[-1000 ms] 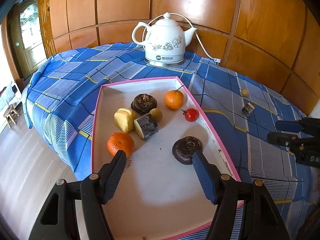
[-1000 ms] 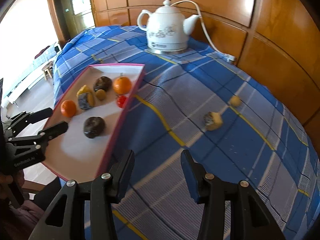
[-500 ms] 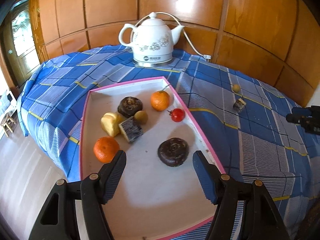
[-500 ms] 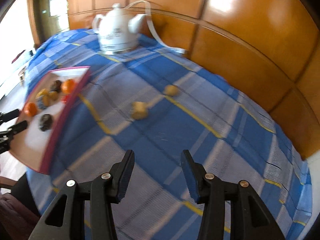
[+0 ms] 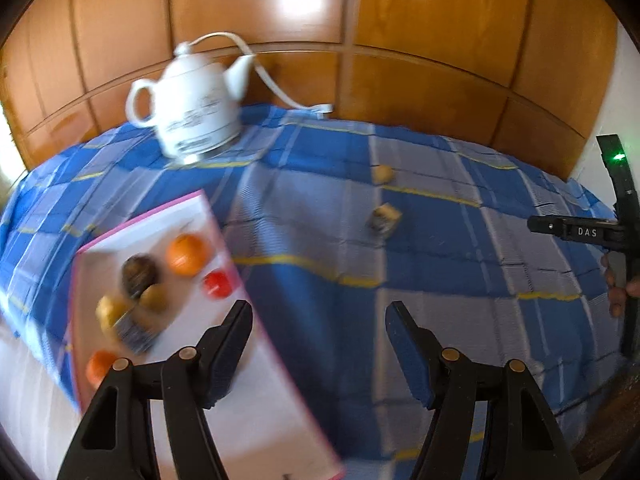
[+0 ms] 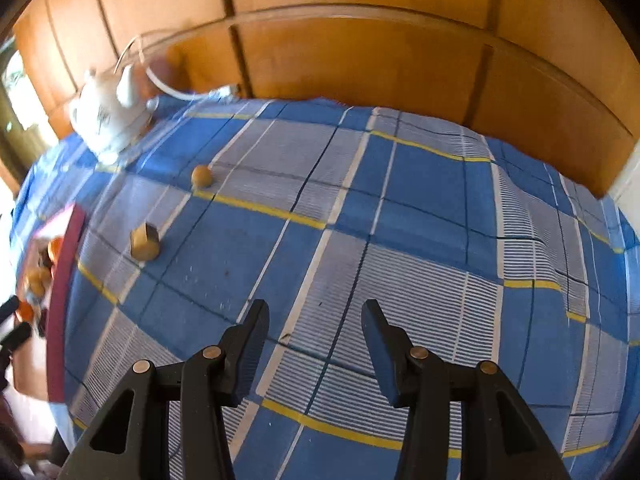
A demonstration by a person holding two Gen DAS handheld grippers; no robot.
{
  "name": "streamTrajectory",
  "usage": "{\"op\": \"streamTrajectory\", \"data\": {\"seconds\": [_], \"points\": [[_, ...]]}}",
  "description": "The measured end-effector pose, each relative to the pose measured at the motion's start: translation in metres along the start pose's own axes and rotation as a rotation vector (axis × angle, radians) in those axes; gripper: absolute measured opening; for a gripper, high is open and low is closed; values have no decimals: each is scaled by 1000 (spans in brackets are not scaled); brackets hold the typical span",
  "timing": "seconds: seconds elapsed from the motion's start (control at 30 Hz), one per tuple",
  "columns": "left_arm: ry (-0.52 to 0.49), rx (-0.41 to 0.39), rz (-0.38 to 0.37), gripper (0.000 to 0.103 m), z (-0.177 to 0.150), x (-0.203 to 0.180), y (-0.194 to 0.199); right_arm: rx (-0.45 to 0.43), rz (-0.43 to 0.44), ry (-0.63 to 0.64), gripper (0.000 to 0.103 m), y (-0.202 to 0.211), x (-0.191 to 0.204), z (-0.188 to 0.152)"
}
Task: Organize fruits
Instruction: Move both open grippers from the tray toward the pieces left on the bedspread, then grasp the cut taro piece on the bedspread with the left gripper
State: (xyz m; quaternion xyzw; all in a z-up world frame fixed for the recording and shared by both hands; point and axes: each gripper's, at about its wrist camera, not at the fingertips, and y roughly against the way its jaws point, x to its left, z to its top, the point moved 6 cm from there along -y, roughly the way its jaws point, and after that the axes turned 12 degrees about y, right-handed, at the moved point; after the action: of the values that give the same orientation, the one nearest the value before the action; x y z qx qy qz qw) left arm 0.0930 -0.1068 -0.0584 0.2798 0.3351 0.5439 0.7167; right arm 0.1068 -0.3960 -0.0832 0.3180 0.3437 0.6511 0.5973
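Both tools, left tool (image 5: 318,322) and right tool (image 6: 314,320), gape empty; the small round fruit (image 6: 201,176) near the desk's far edge could roll off if nudged.

White kettle (image 5: 196,118) on blue plaid cloth (image 6: 400,240), wood panelling (image 5: 400,40) behind.

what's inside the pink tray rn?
In the tray: two oranges, a tomato, a dark round fruit, some blurred yellowish pieces. The left gripper covers the near part.
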Motion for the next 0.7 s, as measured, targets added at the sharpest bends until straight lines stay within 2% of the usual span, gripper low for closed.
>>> {"op": "streamTrajectory", "data": {"seconds": [0.13, 0.27, 0.4, 0.53, 0.7], "points": [[-85, 33, -19, 70, 14, -35, -29, 12, 66, -81, 49, 1, -3, -1], [-76, 106, -18, 70, 21, -49, -65, 26, 84, -92, 49, 3, -1, 0], [19, 164, -42, 70, 29, -54, -95, 46, 145, -98, 49, 1, 6, -2], [173, 208, -88, 70, 36, -57, -115, 37, 179, -76, 49, 5, 17, -1], [311, 198, -100, 70, 44, -59, -130, 36, 230, -100, 49, 8, 21, -2]]}}
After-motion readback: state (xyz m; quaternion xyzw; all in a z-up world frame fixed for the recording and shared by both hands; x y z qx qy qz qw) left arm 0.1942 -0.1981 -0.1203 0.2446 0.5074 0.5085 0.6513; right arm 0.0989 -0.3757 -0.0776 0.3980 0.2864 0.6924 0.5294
